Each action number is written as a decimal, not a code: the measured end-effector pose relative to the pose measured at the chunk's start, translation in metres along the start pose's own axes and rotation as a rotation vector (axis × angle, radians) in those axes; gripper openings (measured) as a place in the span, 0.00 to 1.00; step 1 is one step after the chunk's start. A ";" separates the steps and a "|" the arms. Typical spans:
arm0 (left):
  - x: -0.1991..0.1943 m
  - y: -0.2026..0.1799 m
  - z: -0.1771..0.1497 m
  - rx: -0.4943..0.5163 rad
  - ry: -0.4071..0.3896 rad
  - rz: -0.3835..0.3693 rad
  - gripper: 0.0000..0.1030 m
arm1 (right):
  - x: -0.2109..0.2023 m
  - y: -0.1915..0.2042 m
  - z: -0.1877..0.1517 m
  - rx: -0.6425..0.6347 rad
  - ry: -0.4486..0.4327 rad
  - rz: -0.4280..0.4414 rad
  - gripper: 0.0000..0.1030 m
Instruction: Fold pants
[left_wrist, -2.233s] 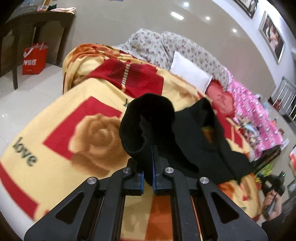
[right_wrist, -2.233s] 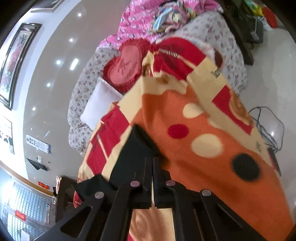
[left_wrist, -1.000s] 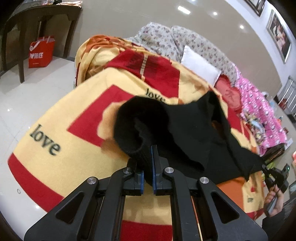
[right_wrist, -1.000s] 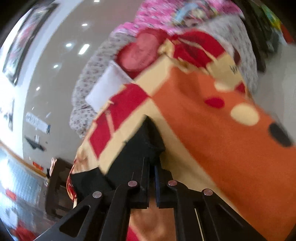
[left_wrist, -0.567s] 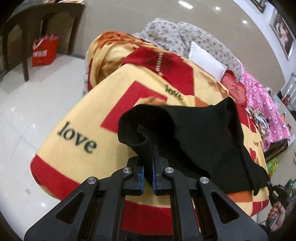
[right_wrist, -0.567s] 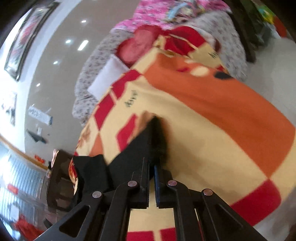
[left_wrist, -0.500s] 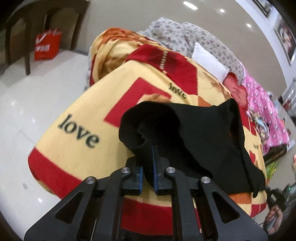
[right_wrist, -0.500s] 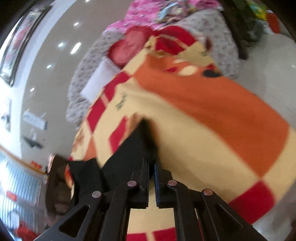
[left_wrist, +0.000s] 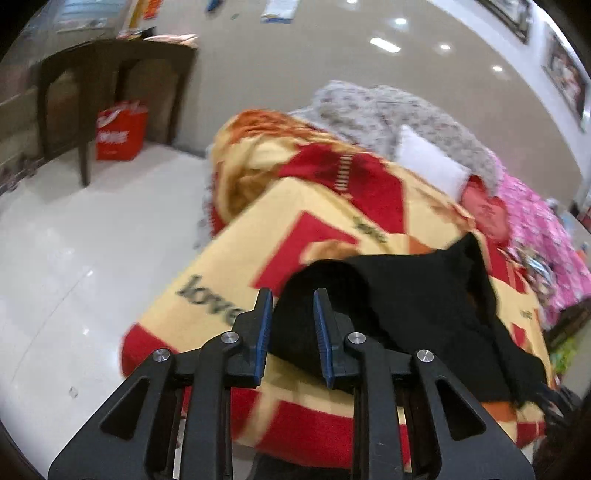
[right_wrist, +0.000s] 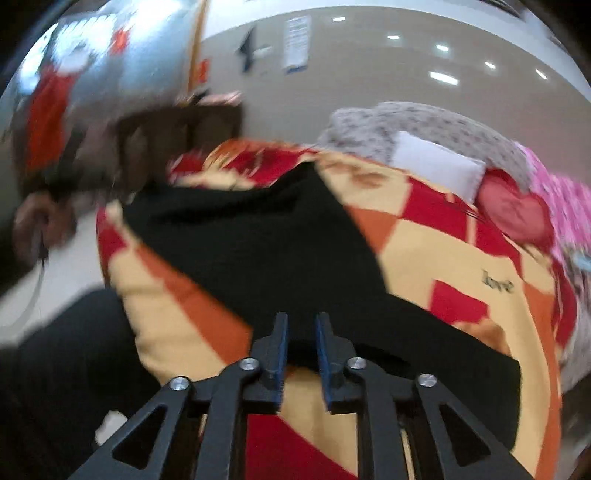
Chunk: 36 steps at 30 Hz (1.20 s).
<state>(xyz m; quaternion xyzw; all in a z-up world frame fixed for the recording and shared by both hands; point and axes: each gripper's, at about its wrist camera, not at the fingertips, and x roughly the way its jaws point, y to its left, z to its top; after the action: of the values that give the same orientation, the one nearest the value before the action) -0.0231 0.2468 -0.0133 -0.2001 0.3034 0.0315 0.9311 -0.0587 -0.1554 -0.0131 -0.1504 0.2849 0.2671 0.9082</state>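
Note:
The black pants (left_wrist: 406, 295) lie spread across a yellow, red and orange "love" blanket (left_wrist: 258, 240) on a bed. My left gripper (left_wrist: 292, 295) is at their near left end. Its jaws are opening, with a rounded fold of the black cloth in the gap and no pad pressing on it. In the blurred right wrist view the pants (right_wrist: 258, 240) stretch away over the blanket (right_wrist: 443, 240). My right gripper (right_wrist: 302, 317) is at their near edge, its jaws opening too, with black cloth showing between the blue pads.
A white pillow (left_wrist: 428, 162), grey flowered bedding (left_wrist: 388, 107) and pink bedding (left_wrist: 543, 221) lie at the bed's far end. A dark wooden table (left_wrist: 110, 66) and a red bag (left_wrist: 120, 131) stand on the white floor (left_wrist: 74, 258) to the left. A person's hand (right_wrist: 33, 225) shows, blurred.
Both grippers went from shut on the pants to jaws apart. The pants dropped flat on the blanket. The right view swung round to look across the bed.

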 end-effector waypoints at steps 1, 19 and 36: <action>0.000 -0.005 -0.002 0.019 0.004 -0.025 0.27 | 0.004 0.002 -0.002 -0.005 0.014 0.007 0.26; 0.024 -0.089 -0.038 0.446 0.070 -0.166 0.33 | 0.032 -0.007 0.001 0.066 0.076 0.120 0.15; 0.064 -0.111 -0.046 0.710 0.155 -0.054 0.35 | -0.005 -0.026 0.009 0.199 -0.117 0.134 0.18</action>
<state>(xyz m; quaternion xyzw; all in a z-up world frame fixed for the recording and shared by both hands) 0.0234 0.1226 -0.0448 0.1261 0.3596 -0.1156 0.9173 -0.0436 -0.1747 0.0004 -0.0242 0.2662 0.3059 0.9138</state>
